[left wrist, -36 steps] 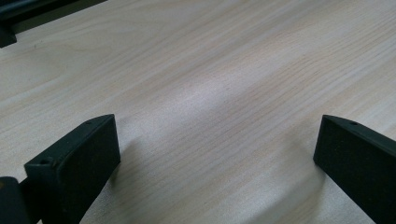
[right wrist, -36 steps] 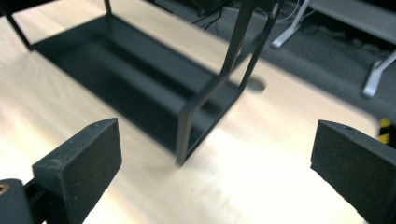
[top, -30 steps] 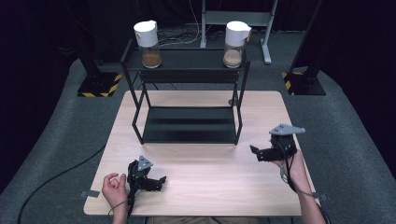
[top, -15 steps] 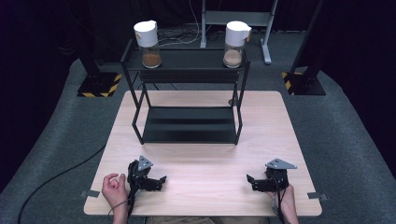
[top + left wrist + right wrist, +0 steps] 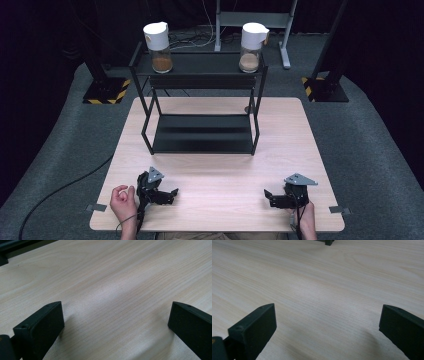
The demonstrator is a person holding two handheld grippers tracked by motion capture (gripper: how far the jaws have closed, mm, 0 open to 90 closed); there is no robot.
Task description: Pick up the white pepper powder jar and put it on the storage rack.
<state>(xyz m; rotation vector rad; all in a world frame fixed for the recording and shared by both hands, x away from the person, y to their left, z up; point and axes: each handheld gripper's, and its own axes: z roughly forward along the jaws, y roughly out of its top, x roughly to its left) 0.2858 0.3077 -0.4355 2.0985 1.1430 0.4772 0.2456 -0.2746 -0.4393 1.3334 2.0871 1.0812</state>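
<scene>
A black two-tier metal rack [image 5: 200, 100] stands at the back of the wooden table [image 5: 215, 165]. On its top shelf sit two white-lidded jars: one with dark brown contents [image 5: 158, 42] at the left, one with lighter tan contents [image 5: 252, 41] at the right. My left gripper [image 5: 170, 194] rests near the table's front left, open, jaws wide apart over bare wood [image 5: 115, 315]. At the front right lies my right gripper [image 5: 268, 197], also open, with nothing between its jaws [image 5: 327, 320].
The rack's lower shelf [image 5: 202, 134] holds nothing. A rack foot [image 5: 328, 242] shows at the top of the right gripper view. Black stands with yellow-striped bases [image 5: 106, 92] flank the table on the grey floor. A cable [image 5: 60, 192] trails off left.
My right gripper has come down from mid-right of the table to the front right edge and now rests there. The left gripper has stayed put.
</scene>
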